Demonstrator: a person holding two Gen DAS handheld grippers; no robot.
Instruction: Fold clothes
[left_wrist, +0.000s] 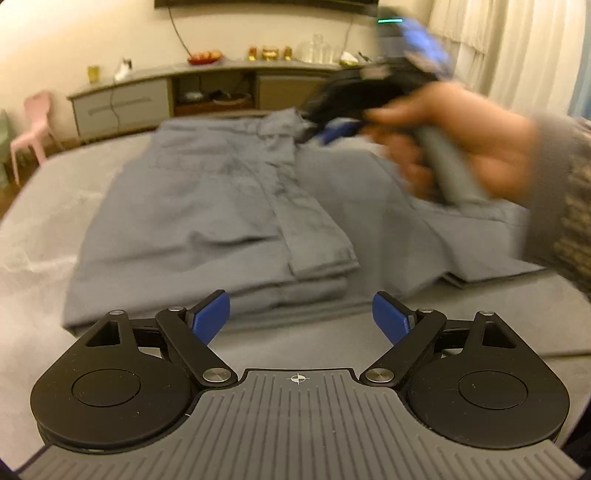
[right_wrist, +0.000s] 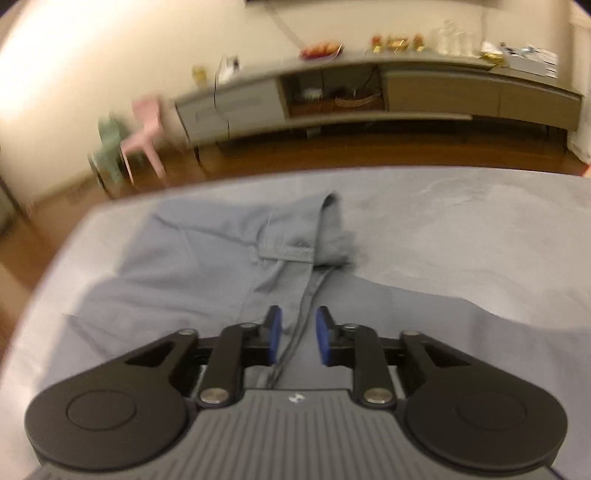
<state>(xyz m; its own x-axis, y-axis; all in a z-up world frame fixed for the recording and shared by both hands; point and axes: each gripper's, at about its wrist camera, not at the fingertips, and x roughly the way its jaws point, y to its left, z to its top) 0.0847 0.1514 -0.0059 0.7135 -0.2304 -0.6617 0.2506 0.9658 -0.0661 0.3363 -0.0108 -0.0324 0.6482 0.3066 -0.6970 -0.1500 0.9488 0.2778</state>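
Observation:
A grey-blue garment (left_wrist: 207, 206) lies partly folded on a grey bed (left_wrist: 55, 221), its near edge stacked in layers. My left gripper (left_wrist: 301, 306) hovers just in front of that edge, open, with nothing between its blue pads. A hand (left_wrist: 461, 147) holds my right gripper (left_wrist: 332, 134), blurred, over the garment's far right part. In the right wrist view the right gripper (right_wrist: 298, 321) stands a little apart over the garment (right_wrist: 192, 266). A cloth ridge and a dark cord (right_wrist: 295, 343) run between its pads, which do not press on them. A bunched end of cloth (right_wrist: 328, 236) lies beyond.
A long low cabinet (left_wrist: 122, 99) (right_wrist: 443, 88) with bowls, jars and bottles stands against the far wall across a wooden floor. A pink chair (left_wrist: 35, 122) (right_wrist: 146, 129) sits to the left. Bare bed surface (right_wrist: 461, 229) stretches right of the garment.

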